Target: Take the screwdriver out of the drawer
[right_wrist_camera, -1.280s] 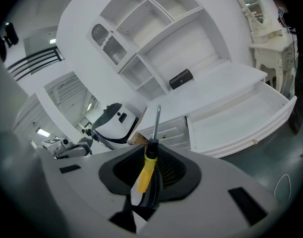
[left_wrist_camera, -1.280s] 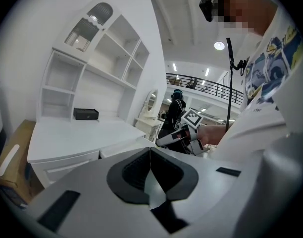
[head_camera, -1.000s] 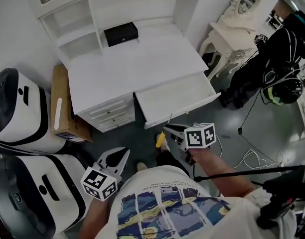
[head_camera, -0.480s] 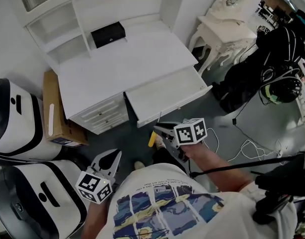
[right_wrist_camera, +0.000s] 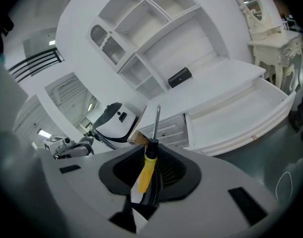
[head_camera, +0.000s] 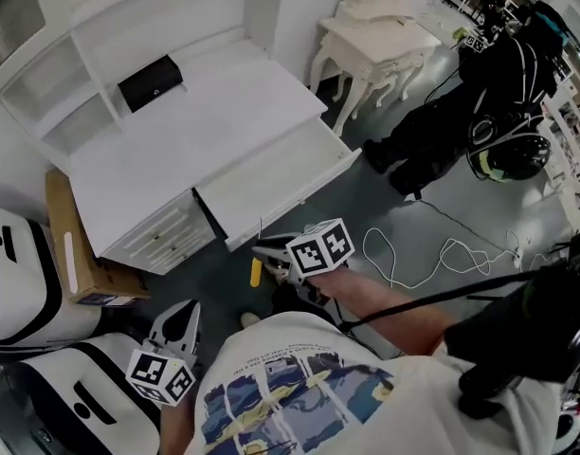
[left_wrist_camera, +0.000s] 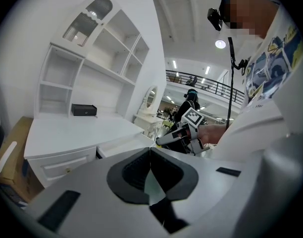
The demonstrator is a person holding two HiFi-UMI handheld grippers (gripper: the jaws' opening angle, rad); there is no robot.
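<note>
A screwdriver (right_wrist_camera: 144, 173) with a yellow handle and a thin metal shaft is clamped upright in my right gripper (right_wrist_camera: 152, 151). In the head view the screwdriver (head_camera: 256, 272) hangs over the grey floor in front of the open white drawer (head_camera: 271, 171), held by my right gripper (head_camera: 262, 251). The drawer (right_wrist_camera: 240, 110) looks empty inside. Lower left, beside the person's shirt, my left gripper (head_camera: 186, 309) holds nothing. Seen from its own camera, my left gripper (left_wrist_camera: 150, 150) has its tips touching, and it looks towards the desk.
A black box (head_camera: 150, 81) sits on the white desk (head_camera: 167, 150) under the shelving. A cardboard box (head_camera: 67, 254) and white machines (head_camera: 15, 254) stand at the left. A white dressing table (head_camera: 375, 41), black gear (head_camera: 489, 112) and floor cables (head_camera: 442, 254) are at the right.
The head view has swung, so the desk and both grippers sit further left in the picture. Neither gripper has shifted against the desk, and the screwdriver stays clamped.
</note>
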